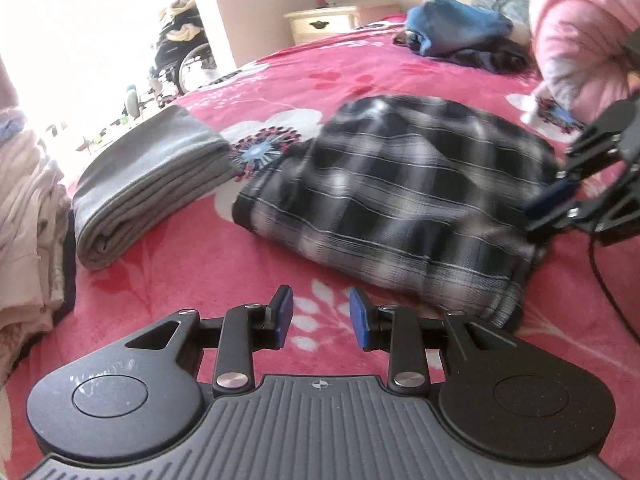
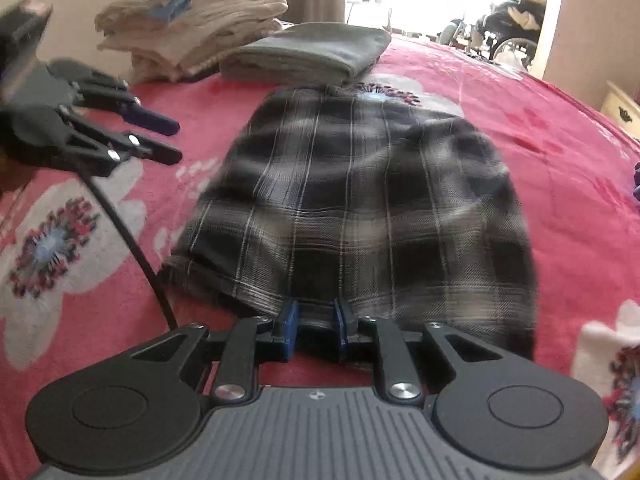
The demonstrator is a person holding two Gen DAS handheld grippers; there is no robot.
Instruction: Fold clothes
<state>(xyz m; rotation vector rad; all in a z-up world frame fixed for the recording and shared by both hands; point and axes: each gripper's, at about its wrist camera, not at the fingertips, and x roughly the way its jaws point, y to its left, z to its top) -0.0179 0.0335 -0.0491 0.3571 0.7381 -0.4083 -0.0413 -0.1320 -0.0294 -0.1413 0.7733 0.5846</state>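
Pink flowered blanket fills my view. On it, mid-bed: plaid shirt, my landmark. Shirt lies in rumpled, part-folded bundle, layered edges showing, top puffed. Beyond shirt: folded grey cloth, then stack of pale laundry. Blue clothes heaped far side. I judge fold under way; next I need flatten and square-up. My right gripper at shirt's near hem, half open, hem between fingers, grip unclear. Left gripper beside shirt, open, empty.
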